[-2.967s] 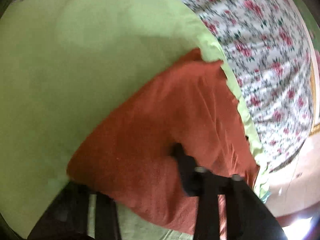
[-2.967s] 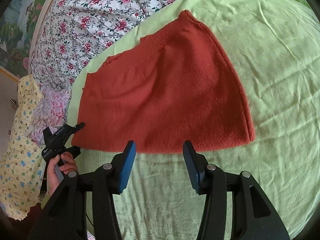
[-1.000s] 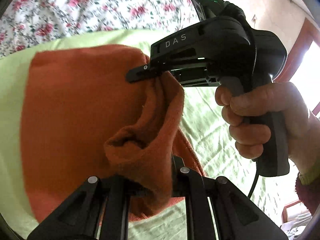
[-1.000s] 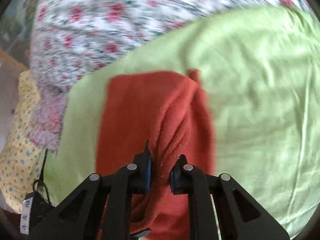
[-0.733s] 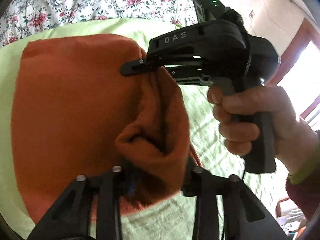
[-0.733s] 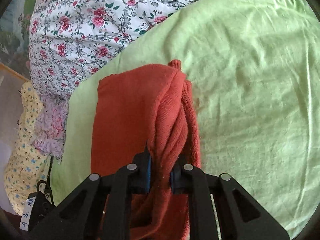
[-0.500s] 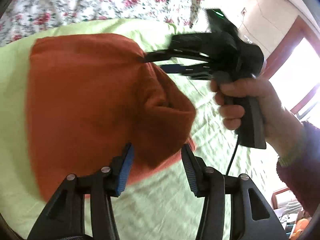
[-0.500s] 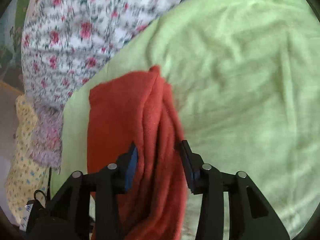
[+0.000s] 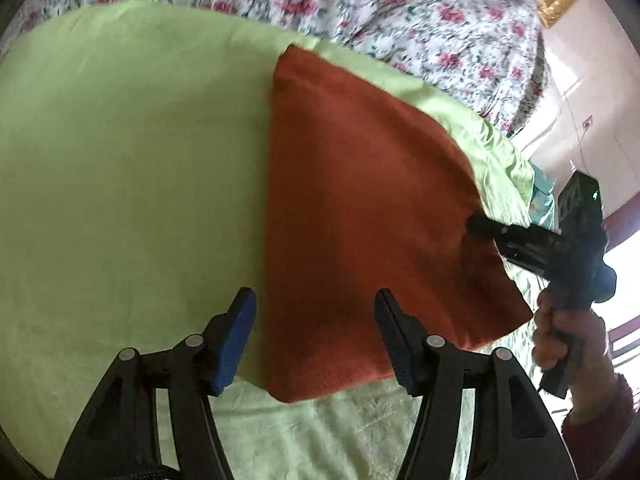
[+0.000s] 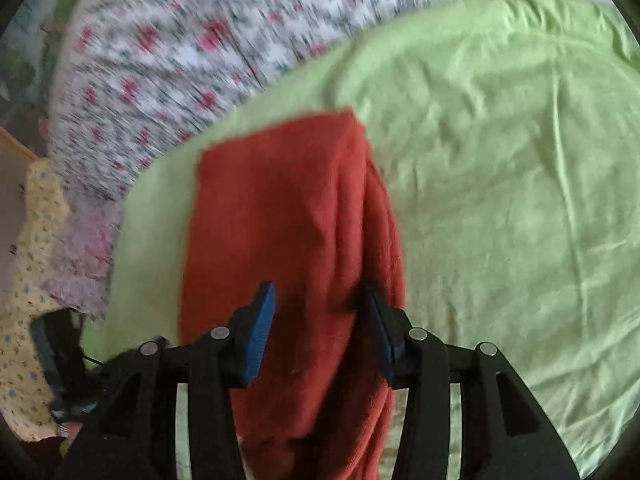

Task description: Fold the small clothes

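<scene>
A rust-red knit garment [image 9: 360, 208] lies folded in half on the light green sheet [image 9: 128, 160]. My left gripper [image 9: 314, 320] is open and empty, its blue-padded fingers standing over the garment's near edge. My right gripper [image 10: 320, 312] is open too, its fingers on either side of the garment's [image 10: 288, 216] folded edge without gripping it. In the left wrist view the right gripper [image 9: 500, 236] shows at the garment's right edge, held by a hand [image 9: 568, 344].
A floral bedspread [image 10: 192, 40] lies beyond the green sheet [image 10: 500, 160]. A yellow patterned cloth [image 10: 28, 260] hangs at the left in the right wrist view. A wall and a bright window [image 9: 624, 264] are at the right in the left wrist view.
Both grippers held the red garment and carried one half over the other. Both have since opened and let go, and the garment now lies folded flat.
</scene>
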The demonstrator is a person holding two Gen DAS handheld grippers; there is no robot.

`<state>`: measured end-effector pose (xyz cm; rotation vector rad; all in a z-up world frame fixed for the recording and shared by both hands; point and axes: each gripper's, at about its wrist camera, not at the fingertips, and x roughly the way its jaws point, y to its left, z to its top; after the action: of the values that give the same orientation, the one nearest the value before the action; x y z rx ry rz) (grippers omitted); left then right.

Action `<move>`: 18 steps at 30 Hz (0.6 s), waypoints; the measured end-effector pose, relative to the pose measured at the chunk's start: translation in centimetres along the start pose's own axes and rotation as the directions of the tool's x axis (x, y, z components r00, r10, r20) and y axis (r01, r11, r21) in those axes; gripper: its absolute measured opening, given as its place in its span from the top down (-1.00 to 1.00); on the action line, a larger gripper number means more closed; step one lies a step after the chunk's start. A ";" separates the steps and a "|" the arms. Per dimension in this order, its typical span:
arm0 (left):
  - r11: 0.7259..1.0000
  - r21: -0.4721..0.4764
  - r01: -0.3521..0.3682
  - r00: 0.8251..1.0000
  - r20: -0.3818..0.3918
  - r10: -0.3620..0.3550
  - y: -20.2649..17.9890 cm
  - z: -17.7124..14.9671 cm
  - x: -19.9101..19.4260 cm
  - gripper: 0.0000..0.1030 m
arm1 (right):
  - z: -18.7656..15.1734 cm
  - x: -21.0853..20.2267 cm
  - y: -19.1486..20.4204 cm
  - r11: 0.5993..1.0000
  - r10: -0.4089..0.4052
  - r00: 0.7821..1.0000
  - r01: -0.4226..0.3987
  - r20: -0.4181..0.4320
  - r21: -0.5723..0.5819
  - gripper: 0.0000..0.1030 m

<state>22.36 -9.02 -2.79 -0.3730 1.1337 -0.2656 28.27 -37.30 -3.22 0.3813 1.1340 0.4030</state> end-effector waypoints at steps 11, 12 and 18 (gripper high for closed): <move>0.999 -0.031 0.041 0.998 -0.053 -0.043 0.9 1.0 2.6 -0.25 | -1.0 -4.3 1.4 0.959 0.268 0.956 -0.277 0.122 0.065 0.82; 0.999 -0.030 0.042 0.997 -0.065 -0.044 1.0 1.0 2.8 -0.25 | -1.4 -3.7 0.4 0.968 0.228 0.968 -0.237 0.107 0.080 0.82; 0.999 0.010 0.033 0.996 -0.085 -0.032 0.7 1.4 3.9 -0.25 | -4.0 0.5 -5.4 0.973 0.128 0.990 -0.135 0.049 0.187 0.81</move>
<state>25.23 -9.65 -5.78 -0.3732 1.2098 -0.3183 25.36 -41.41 -7.74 0.6316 1.1176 0.4037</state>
